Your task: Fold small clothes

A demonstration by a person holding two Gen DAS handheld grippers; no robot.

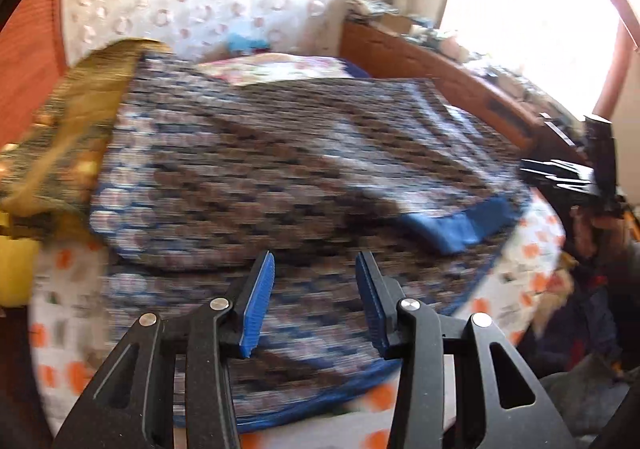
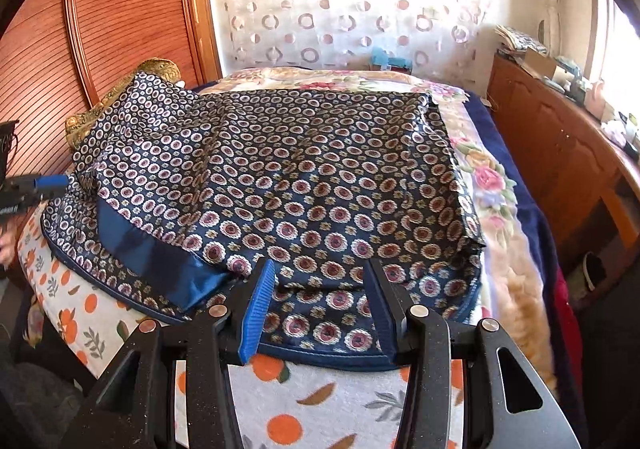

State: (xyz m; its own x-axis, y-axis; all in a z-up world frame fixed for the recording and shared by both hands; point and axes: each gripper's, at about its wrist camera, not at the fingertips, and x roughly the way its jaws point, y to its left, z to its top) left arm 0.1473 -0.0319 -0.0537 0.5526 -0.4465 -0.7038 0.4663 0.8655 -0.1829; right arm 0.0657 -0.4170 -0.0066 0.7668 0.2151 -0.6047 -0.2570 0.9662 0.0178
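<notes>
One dark blue garment with a pattern of small round medallions and a plain blue band (image 2: 280, 185) lies spread on the white cloth printed with orange fruits (image 2: 304, 393), partly folded over itself. Two grippers are visible. The right gripper (image 2: 320, 305) hangs above the near hem, its two blue pads apart, nothing between them. The left gripper (image 1: 316, 301) hangs over the same garment (image 1: 280, 169), also parted and empty. One gold patterned fabric (image 2: 120, 101) lies behind.
</notes>
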